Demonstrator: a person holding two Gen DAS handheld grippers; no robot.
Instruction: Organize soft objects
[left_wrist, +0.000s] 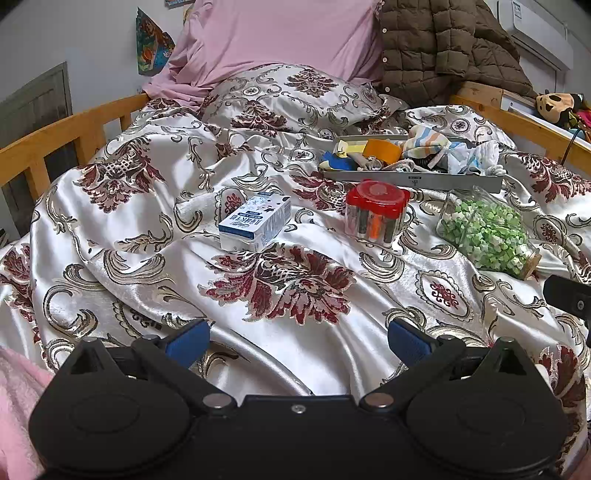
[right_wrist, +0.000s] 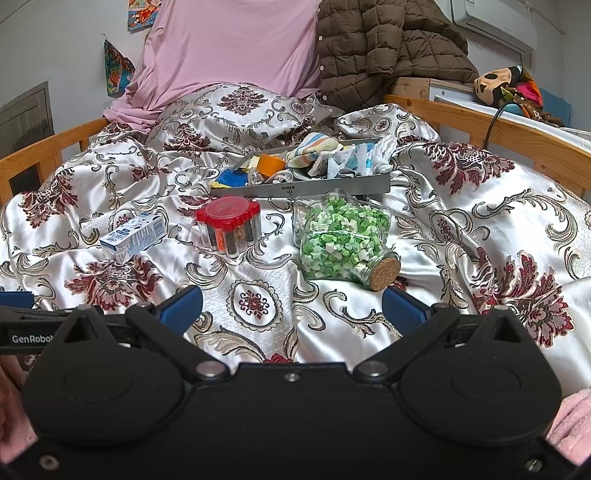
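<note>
A grey tray (left_wrist: 417, 181) (right_wrist: 303, 190) lies on the bed and holds several soft things: a striped cloth (left_wrist: 424, 142) (right_wrist: 316, 146), white socks (left_wrist: 480, 157) (right_wrist: 380, 151) and an orange piece (left_wrist: 382, 149) (right_wrist: 271, 164). My left gripper (left_wrist: 297, 341) is open and empty, low over the patterned bedspread (left_wrist: 147, 236), well short of the tray. My right gripper (right_wrist: 291, 306) is open and empty, just short of a corked glass jar of green paper stars (right_wrist: 340, 236) (left_wrist: 487, 230).
A blue-white carton (left_wrist: 255, 223) (right_wrist: 133, 236) and a red-lidded clear jar (left_wrist: 376, 212) (right_wrist: 229, 225) stand in front of the tray. A patterned pillow (left_wrist: 295, 96), a pink cover (right_wrist: 229, 48) and a brown jacket (right_wrist: 388, 48) lie behind. Wooden rails (left_wrist: 66, 136) edge both sides.
</note>
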